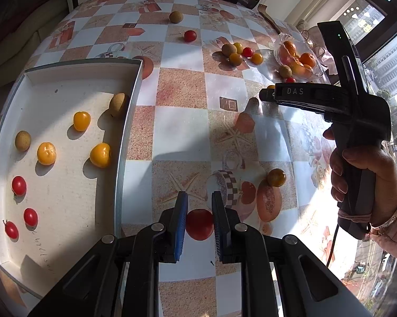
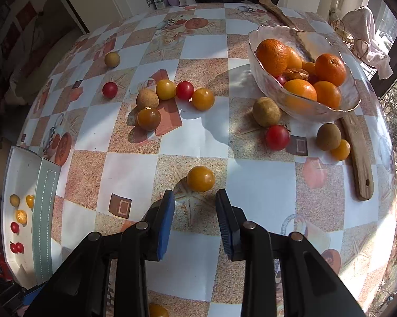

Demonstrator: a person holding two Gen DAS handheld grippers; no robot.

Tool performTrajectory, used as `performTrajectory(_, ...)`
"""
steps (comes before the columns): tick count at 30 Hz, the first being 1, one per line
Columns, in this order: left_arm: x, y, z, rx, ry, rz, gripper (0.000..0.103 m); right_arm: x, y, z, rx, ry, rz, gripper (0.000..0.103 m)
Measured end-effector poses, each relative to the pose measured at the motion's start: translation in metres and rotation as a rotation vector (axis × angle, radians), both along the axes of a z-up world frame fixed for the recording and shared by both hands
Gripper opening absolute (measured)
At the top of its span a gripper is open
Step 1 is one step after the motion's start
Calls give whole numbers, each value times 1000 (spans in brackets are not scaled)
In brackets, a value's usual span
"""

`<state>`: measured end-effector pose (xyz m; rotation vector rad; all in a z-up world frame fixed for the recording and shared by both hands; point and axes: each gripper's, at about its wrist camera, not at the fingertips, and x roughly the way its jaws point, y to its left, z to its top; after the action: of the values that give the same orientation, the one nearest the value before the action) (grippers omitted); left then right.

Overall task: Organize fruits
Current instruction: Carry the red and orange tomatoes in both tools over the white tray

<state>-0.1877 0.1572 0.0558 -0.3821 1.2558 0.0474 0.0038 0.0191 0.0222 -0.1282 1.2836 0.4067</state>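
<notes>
My left gripper [image 1: 199,200] has its jaws around a red tomato [image 1: 199,224] lying on the table right of the white box [image 1: 66,76]; small gaps show on both sides. The box holds red tomatoes [image 1: 18,185], yellow tomatoes [image 1: 100,154] and brown longans [image 1: 22,140]. My right gripper [image 2: 195,196] is open just short of a yellow tomato [image 2: 200,178] on the table. It also shows from the side in the left wrist view [image 1: 264,95], held by a hand.
A glass bowl [image 2: 256,52] of oranges stands at the back right, with a wooden spatula [image 2: 359,163] under it. Loose tomatoes [image 2: 277,137] and longans [image 2: 266,111] lie beside the bowl, and a cluster [image 2: 166,89] lies mid-table. Another yellow tomato [image 1: 276,177] lies right of my left gripper.
</notes>
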Motion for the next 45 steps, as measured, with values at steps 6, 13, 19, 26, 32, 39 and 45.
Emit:
performTrajectory(6,1,2,-2,-4,5,10,20,13,12,-2,-25,-12,1,23)
performTrajectory(13,0,7,-2,1,8,19,20,14,3,3,34,-1,-42,22)
performTrajectory(19,-3,17,4,10,-3,37,20,0,7,24,73,-12,-13,22)
performTrajectory(26,-17,41,15,38,-12,89,20,-26,31,53,122,-8,69,22)
performTrajectory(32,-45,73,17,80,12,154,20,-62,69,66,160,31,176,22)
performTrajectory(39,-80,108,2,110,79,241,20,-101,128,61,186,97,304,22)
performTrajectory(45,-100,127,-15,129,130,285,20,-131,168,44,162,165,395,22)
